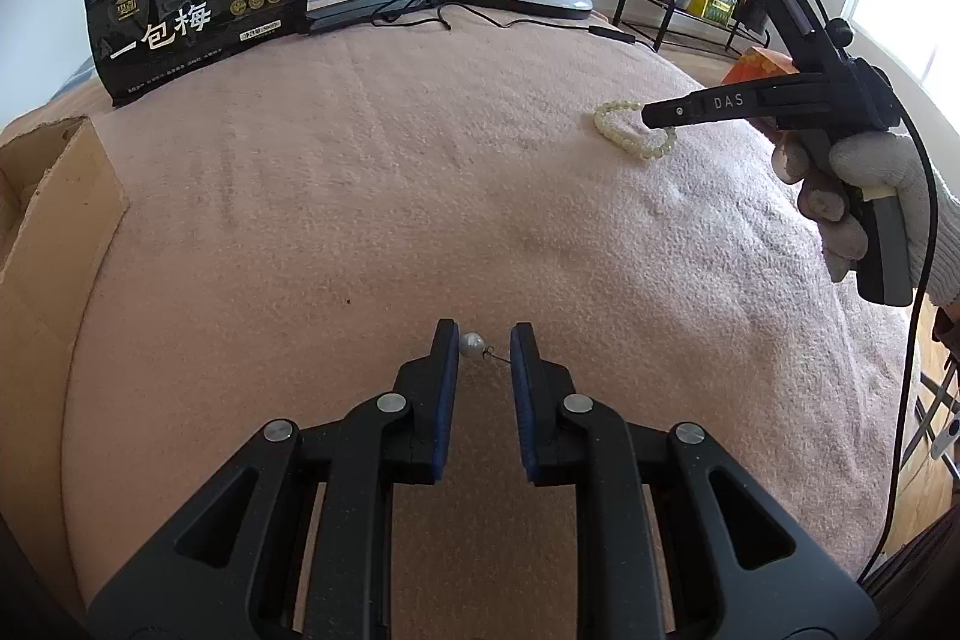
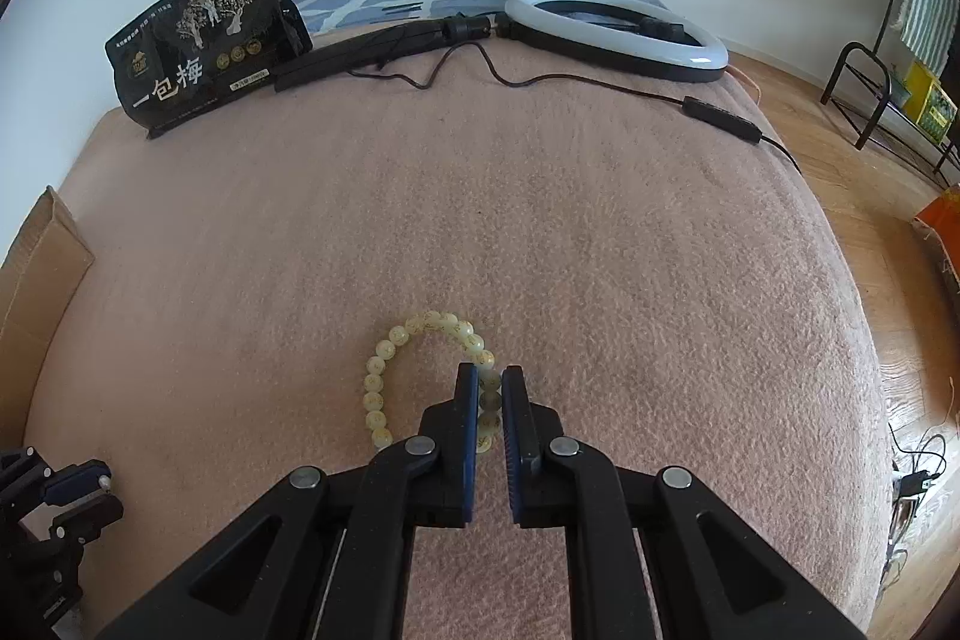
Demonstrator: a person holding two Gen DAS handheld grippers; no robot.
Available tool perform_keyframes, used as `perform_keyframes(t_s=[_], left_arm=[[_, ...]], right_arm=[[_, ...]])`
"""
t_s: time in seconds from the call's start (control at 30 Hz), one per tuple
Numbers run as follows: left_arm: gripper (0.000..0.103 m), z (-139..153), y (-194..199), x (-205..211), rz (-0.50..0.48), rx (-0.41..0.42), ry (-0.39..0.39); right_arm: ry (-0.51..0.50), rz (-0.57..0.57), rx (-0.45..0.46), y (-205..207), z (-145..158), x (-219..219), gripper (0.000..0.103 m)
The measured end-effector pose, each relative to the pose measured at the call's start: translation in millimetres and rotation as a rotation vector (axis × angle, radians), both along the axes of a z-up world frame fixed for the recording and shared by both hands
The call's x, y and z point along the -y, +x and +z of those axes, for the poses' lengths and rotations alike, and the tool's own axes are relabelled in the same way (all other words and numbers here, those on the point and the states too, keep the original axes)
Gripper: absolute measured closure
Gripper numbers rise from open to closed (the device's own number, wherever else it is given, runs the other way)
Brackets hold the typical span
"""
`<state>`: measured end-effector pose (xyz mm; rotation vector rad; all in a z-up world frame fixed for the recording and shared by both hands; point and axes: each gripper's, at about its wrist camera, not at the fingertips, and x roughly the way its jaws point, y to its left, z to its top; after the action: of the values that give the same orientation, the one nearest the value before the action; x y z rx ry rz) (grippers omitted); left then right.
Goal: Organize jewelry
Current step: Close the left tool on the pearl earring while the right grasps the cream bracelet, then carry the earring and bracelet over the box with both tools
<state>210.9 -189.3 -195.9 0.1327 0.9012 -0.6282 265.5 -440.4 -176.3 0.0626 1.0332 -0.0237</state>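
Pink, nubbly fleece blanket (image 1: 372, 196) covers the bed. Left gripper (image 1: 485, 340) spread, blue-padded jaws flanking a small round pearl earring (image 1: 472, 343) on a thin wire hook; pearl just beside the left pad. Right gripper (image 2: 490, 381) nearly closed around one side of a pale yellow-green beaded bracelet (image 2: 384, 382), glossy round beads lying looped on the fleece. Black glossy snack pouch (image 2: 204, 46) stands at far edge.
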Motion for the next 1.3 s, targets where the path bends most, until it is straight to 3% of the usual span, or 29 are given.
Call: perform_keyframes(t_s=[0.37,1.3], left_arm=[[0.087,22,-10,-12,0.017,0.026,-0.040],[0.087,102,-58,-84,0.117,0.164,-0.098]], right_arm=[[0.069,0.034,0.053,-29,33,-16,0.098],[0.058,0.258,0.186,-86,124,-124,0.098]])
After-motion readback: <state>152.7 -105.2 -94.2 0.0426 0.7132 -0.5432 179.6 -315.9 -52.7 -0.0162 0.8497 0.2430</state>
